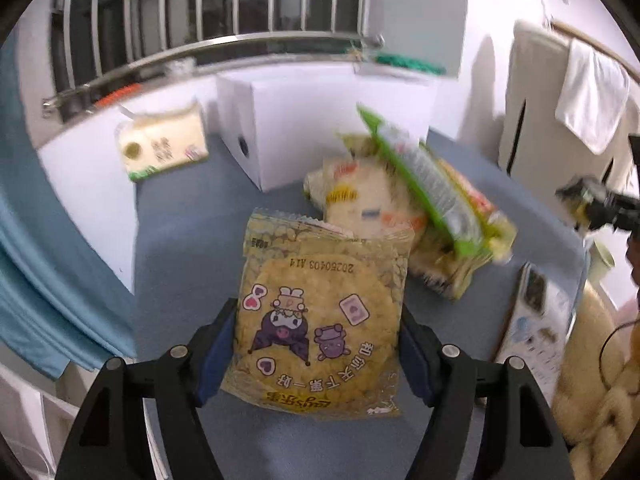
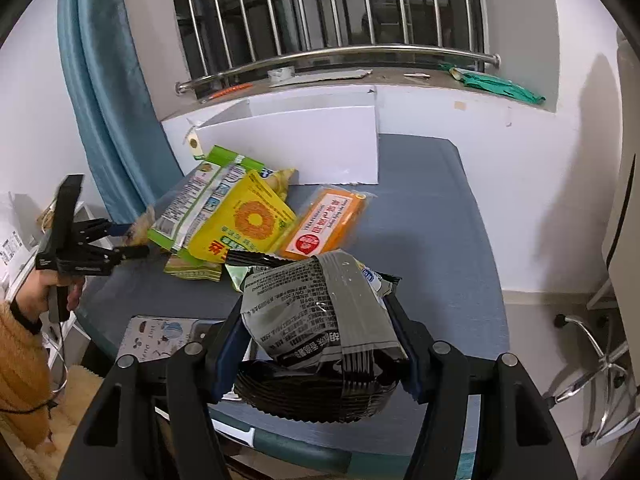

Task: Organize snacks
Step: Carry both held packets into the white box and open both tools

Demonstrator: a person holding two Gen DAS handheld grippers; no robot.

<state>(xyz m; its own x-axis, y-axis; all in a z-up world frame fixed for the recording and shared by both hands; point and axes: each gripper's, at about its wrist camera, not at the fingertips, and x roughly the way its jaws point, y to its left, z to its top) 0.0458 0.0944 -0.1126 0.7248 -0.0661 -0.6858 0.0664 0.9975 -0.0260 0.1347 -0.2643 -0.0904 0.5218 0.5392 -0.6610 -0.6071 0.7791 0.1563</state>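
Note:
My left gripper (image 1: pixel 318 316) is shut on a yellow cracker packet (image 1: pixel 320 320) printed with purple cartoon figures, its blue pads against the packet's two sides. Behind it a pile of snack packets (image 1: pixel 400 200) lies on the blue-grey table (image 1: pixel 192 240). My right gripper (image 2: pixel 316 316) is shut on a grey and black snack bag (image 2: pixel 312 308), held above the table's near edge. In the right wrist view the pile shows a yellow packet (image 2: pixel 240 220), a green-edged packet (image 2: pixel 196 196) and an orange packet (image 2: pixel 324 224). The left gripper (image 2: pixel 128 240) is at the pile's left side.
A white box (image 2: pixel 288 144) stands at the back of the table under a barred window. A tissue pack (image 1: pixel 164 144) leans on the wall at the left. A printed white card (image 2: pixel 160 336) lies near the front edge. An office chair base (image 2: pixel 600 372) is on the right.

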